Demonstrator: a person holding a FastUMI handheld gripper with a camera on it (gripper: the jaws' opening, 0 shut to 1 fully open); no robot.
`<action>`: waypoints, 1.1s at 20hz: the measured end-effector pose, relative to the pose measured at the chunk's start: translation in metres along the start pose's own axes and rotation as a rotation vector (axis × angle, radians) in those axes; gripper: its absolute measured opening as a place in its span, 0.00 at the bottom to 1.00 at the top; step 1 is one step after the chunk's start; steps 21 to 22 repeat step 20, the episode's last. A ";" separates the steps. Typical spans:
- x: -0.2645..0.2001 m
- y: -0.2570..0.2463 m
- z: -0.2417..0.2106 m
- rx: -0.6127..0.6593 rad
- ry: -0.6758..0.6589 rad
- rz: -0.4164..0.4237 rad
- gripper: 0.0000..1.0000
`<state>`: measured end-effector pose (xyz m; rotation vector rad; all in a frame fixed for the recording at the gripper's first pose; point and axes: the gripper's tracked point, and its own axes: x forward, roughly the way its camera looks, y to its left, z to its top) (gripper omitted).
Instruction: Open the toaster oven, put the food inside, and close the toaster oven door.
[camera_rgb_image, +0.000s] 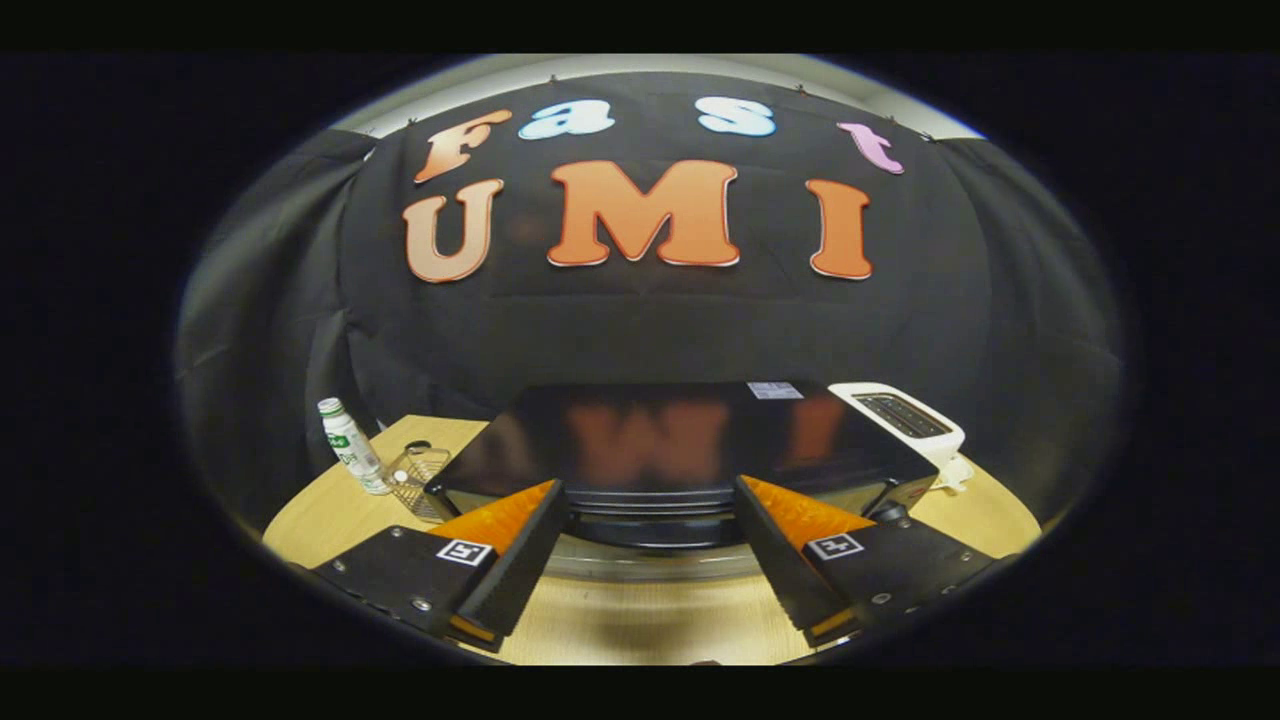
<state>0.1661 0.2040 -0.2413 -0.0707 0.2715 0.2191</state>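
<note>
A black toaster oven (660, 440) stands on the wooden table (640, 620), seen from above its glossy top. Its front upper edge and the door's handle bar (650, 510) lie just ahead of my fingers, level with the tips. The gripper (650, 495) is open, fingers wide apart, with nothing between them but the oven's front. The door looks shut. A small wire basket (418, 478) sits left of the oven; I cannot tell what it holds.
A white pop-up toaster (908, 420) stands at the oven's right rear. A small white bottle with a green cap (350, 445) stands left of the wire basket. Bare tabletop lies under my fingers, and black cloth walls close the back.
</note>
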 end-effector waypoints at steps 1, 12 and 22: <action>-0.008 0.001 0.004 -0.008 -0.003 0.005 0.99; -0.074 -0.036 0.026 0.016 -0.045 0.000 0.99; -0.122 -0.101 0.077 0.030 -0.068 -0.064 0.99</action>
